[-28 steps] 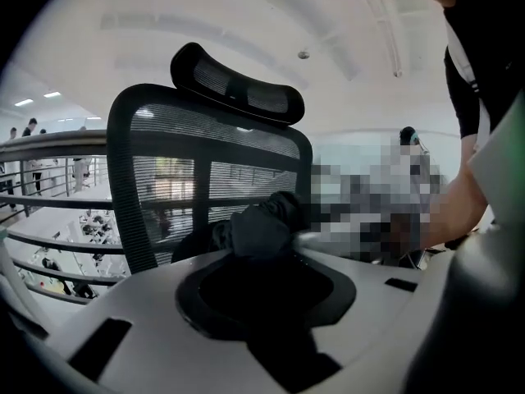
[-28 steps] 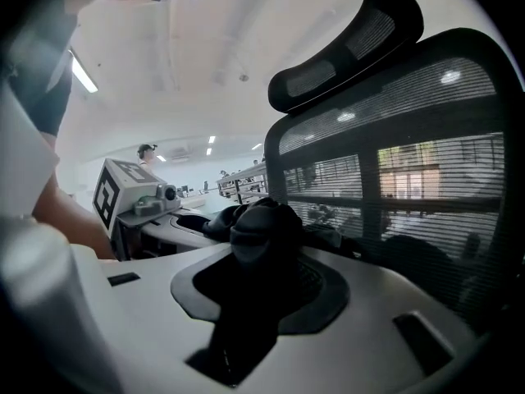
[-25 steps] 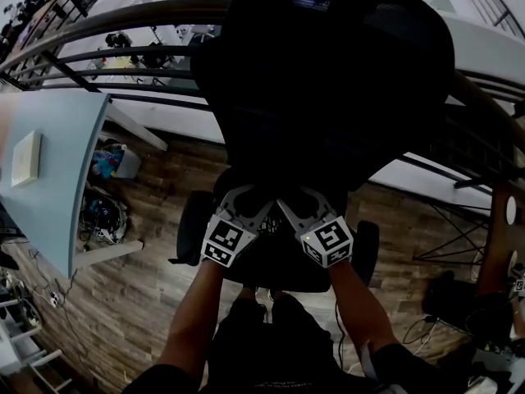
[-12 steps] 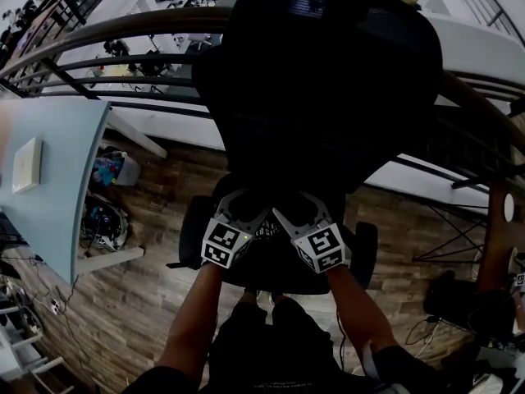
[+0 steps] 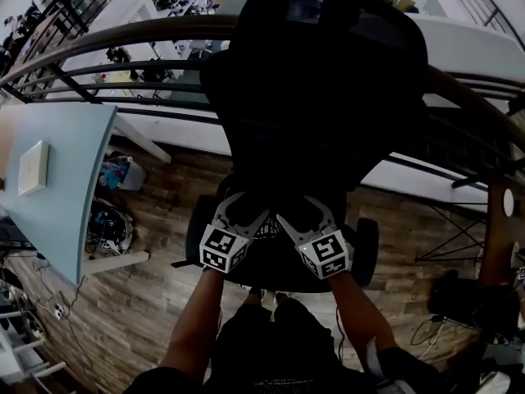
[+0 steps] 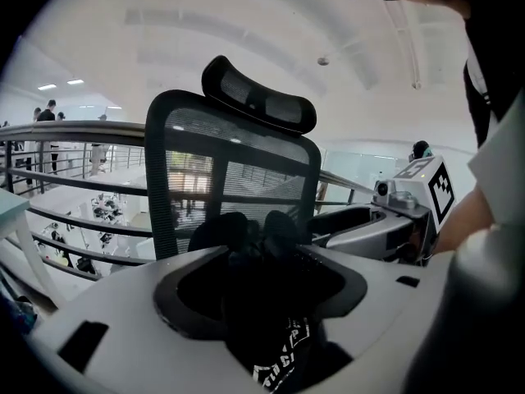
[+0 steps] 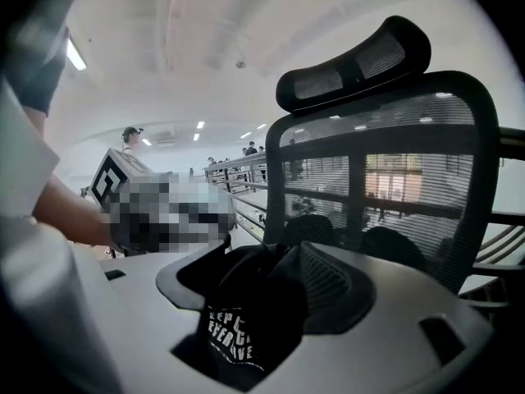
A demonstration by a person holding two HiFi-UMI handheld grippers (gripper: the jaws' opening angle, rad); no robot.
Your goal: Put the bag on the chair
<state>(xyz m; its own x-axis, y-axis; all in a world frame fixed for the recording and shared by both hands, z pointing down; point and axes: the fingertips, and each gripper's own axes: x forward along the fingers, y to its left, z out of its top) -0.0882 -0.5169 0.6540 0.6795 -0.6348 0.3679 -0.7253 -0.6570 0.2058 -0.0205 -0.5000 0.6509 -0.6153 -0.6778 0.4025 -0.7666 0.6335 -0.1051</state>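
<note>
A black mesh office chair with a headrest stands in front of me. A black bag with white lettering lies on its seat. My left gripper and right gripper sit side by side over the seat's front, angled toward each other. Both have just been opening their jaws, which now stand wide. In the left gripper view the bag's dark fabric lies loose between the jaws of the left gripper. The right gripper view shows the bag slack between the jaws of the right gripper.
A light blue table stands at the left with clutter on the wooden floor beneath it. A curved metal railing runs behind the chair. Dark gear lies on the floor at the right. My legs are just below the seat's front edge.
Both grippers' jaws have spread wider around the bag. Both hands have drawn back a little toward me, while the bag stays on the seat.
</note>
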